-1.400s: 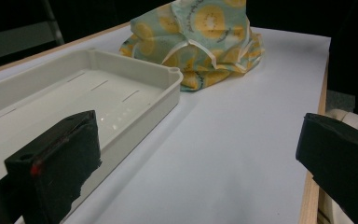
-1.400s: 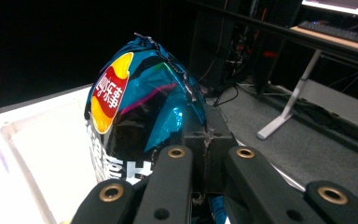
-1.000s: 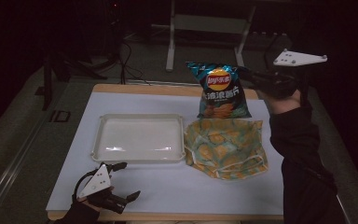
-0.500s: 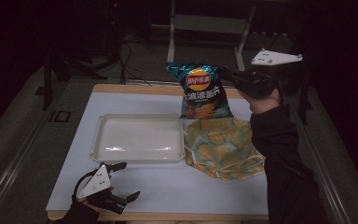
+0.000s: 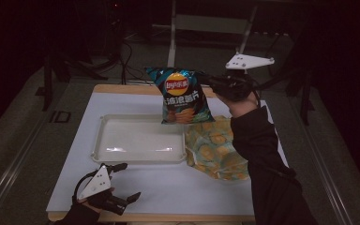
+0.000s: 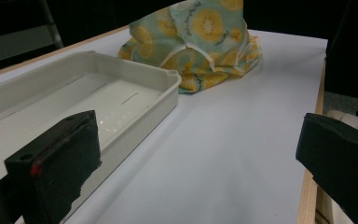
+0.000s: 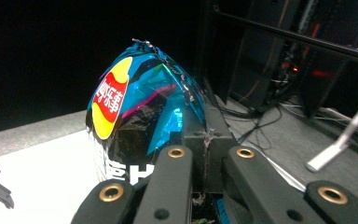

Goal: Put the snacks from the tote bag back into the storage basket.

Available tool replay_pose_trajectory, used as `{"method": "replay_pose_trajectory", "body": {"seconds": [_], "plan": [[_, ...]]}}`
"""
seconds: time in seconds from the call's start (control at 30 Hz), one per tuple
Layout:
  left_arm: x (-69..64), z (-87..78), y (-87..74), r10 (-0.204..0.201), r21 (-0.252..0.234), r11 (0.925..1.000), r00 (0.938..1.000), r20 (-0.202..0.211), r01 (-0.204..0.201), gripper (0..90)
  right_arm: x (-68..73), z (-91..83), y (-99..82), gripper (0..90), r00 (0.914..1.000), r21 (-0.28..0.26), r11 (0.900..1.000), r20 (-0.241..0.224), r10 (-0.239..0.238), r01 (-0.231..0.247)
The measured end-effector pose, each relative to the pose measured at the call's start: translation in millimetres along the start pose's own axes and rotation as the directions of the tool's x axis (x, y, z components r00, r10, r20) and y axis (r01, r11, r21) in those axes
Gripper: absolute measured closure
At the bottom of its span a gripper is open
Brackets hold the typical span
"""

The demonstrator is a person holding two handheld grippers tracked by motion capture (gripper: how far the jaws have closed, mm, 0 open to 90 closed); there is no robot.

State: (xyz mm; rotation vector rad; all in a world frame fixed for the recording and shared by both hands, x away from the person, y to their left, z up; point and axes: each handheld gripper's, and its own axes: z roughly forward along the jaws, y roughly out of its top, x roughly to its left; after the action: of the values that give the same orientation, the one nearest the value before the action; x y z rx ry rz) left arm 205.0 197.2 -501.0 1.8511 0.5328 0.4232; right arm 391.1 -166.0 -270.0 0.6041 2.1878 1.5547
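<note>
Since the earlier frames, the bag of crisps (image 5: 182, 96) has been carried from the far right corner of the table (image 5: 168, 197) leftward, and is now hung in the air above the far right part of the tray (image 5: 104, 140), with the right arm swung in behind it. The left gripper (image 5: 122, 185) has been kept where it was, at the near left edge.

From largest to smallest: the white-topped table is seen with a wooden rim along its edges. On it, a shallow white tray is set left of centre, with nothing lying in it. A flowered cloth (image 5: 218, 150), pale green with yellow fruit slices, is crumpled just to the right of the tray; in the left gripper view the cloth (image 6: 200, 42) is seen right against the corner of the tray (image 6: 135, 93), though contact cannot be judged.

The bag of crisps, blue with a red and yellow logo, is held upright by its top right edge, clear of the table. In the right gripper view its crimped seam (image 7: 142, 107) is shown pinched between the jaws of the right gripper (image 7: 205, 154), which are pressed together on it. In the high view the right gripper (image 5: 218, 84) is seen beside the bag.

The left gripper (image 6: 196, 154) has its jaws spread wide, with nothing between them.
</note>
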Motion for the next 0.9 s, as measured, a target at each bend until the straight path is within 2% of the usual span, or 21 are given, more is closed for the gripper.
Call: {"method": "replay_pose_trajectory", "body": {"seconds": [0.4, 0.73, 0.9], "plan": [[-0.3, -0.4, 0.0, 0.003, -0.002, 1.0, 1.0, 0.003, -0.003, 0.3, 25.6, 38.1, -0.2, 90.0, 0.9985, 0.011, 0.9999, -0.054, 0.003, -0.002], [-0.2, -1.1, 0.1, 0.007, -0.008, 0.9999, 1.0, -0.001, -0.007, 0.3, 44.8, 67.8, -8.7, 90.0, 0.9969, -0.003, 0.9999, -0.077, 0.014, -0.014], [-0.3, -1.2, 0.1, 0.006, -0.008, 0.9999, 1.0, -0.001, -0.006, 0.3, 52.9, 80.7, -13.9, 90.0, 0.9957, 0.014, 0.9998, -0.091, 0.015, -0.014]]}}
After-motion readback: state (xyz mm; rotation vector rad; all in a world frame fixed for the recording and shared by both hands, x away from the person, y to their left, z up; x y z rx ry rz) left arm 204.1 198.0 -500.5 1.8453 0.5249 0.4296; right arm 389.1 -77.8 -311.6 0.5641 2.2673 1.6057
